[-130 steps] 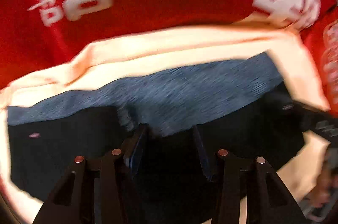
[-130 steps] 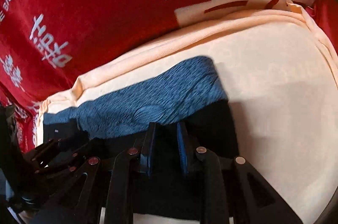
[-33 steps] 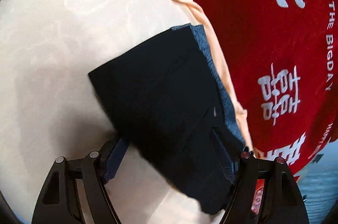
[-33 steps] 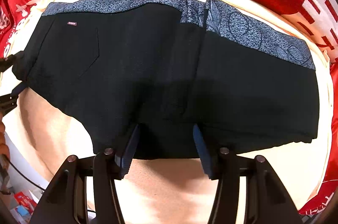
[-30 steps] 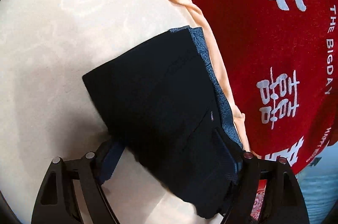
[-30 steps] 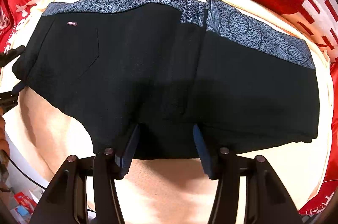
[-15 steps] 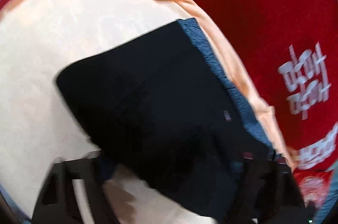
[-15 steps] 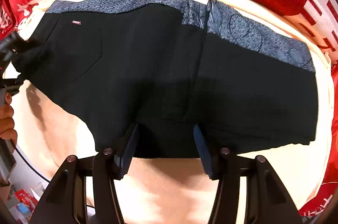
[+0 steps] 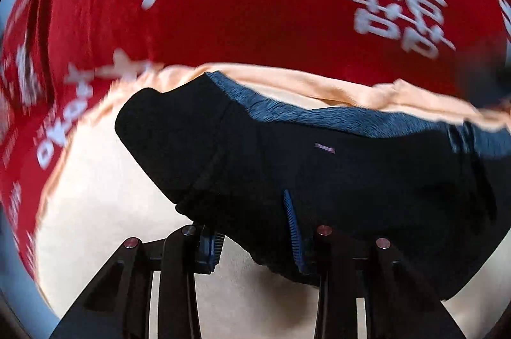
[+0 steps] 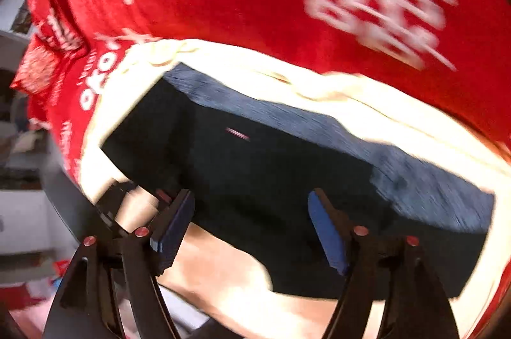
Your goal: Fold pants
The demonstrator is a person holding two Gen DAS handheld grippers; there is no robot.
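Black pants (image 9: 319,166) lie on peach cloth (image 9: 95,211), long axis along its far edge; left gripper (image 9: 252,227) just closing, clamped on near-left leg hem; right gripper (image 10: 252,227) just opening, jaws apart above middle hem

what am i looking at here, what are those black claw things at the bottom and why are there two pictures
The black claws are hand-held grippers. A person holds one in each hand, and a wide-angle camera on each looks out along its two fingers. That gives two pictures: one from the left gripper and one from the right gripper.

Both look down at black pants with a blue patterned waistband. The pants lie on a beige sheet, which is spread over a red blanket with white lettering.

The left jaws have just been closing with the pants' edge between them. I can't tell whether they pinch it yet. The right jaws have just been opening and stand wide over the pants, holding nothing.
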